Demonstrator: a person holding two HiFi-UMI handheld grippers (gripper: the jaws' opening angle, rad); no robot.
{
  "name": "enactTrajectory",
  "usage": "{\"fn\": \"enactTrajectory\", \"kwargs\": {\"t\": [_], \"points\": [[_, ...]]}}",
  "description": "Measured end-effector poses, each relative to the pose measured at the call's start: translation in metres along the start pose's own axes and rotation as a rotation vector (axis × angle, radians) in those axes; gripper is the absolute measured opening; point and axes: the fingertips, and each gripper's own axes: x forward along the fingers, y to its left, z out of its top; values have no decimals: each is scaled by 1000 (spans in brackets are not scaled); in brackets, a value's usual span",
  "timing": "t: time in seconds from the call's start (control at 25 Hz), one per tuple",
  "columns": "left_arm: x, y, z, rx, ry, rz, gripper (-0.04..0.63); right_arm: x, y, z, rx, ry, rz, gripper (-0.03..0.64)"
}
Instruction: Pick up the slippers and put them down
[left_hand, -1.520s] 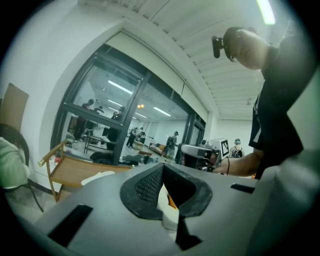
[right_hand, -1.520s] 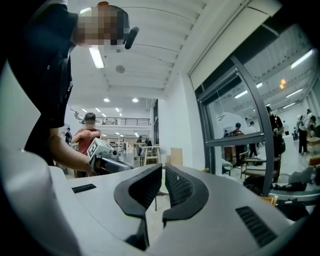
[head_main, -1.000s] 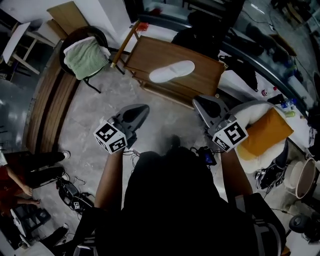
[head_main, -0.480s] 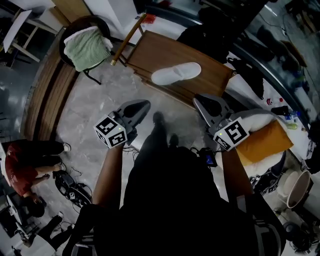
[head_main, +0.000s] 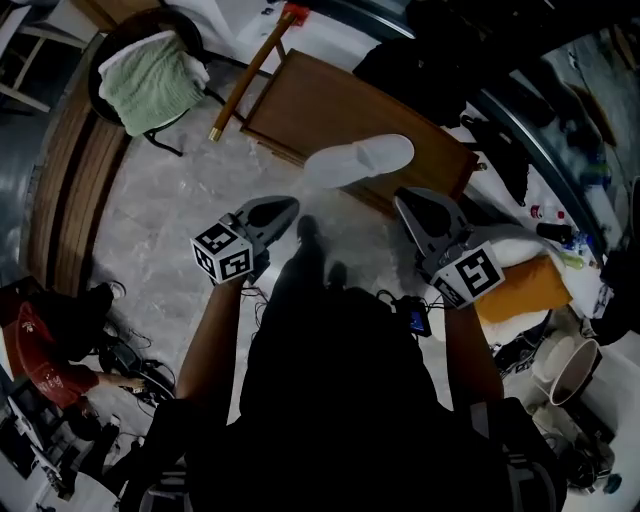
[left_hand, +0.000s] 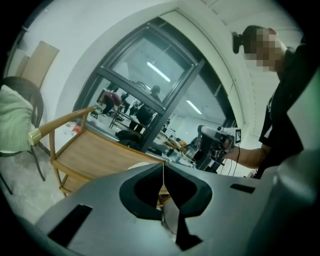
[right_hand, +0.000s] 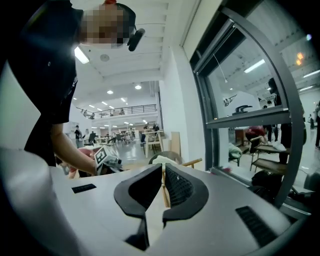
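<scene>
Slipper now closer, ahead between left gripper and right gripper; both clenched.

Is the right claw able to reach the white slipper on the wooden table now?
Probably yes. The right claw hovers seemingly close to one end of the slipper, which lies alone on the table; nothing stands between them. Its jaws are shut, so it must open first.

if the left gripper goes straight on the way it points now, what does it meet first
Probably the white slipper on the wooden table; the left gripper points at it across the floor. Depth is unclear, so the table's near edge might come first.
</scene>
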Motion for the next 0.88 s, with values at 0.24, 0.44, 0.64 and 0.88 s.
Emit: {"fn": "enactTrajectory", "kwargs": {"t": [0.24, 0.44, 0.64, 0.88], "points": [[28, 58, -21, -76, 94, -18, 14, 50, -36, -20, 50, 37, -38, 32], [50, 86, -46, -192, 113, -21, 14, 68, -55, -43, 97, 79, -53, 32], [68, 122, -71, -288, 139, 3, 17, 91, -74, -89, 94, 154, -17, 32], [83, 140, -110, -432, 137, 37, 110, 104, -84, -152, 152, 233, 40, 32]]}}
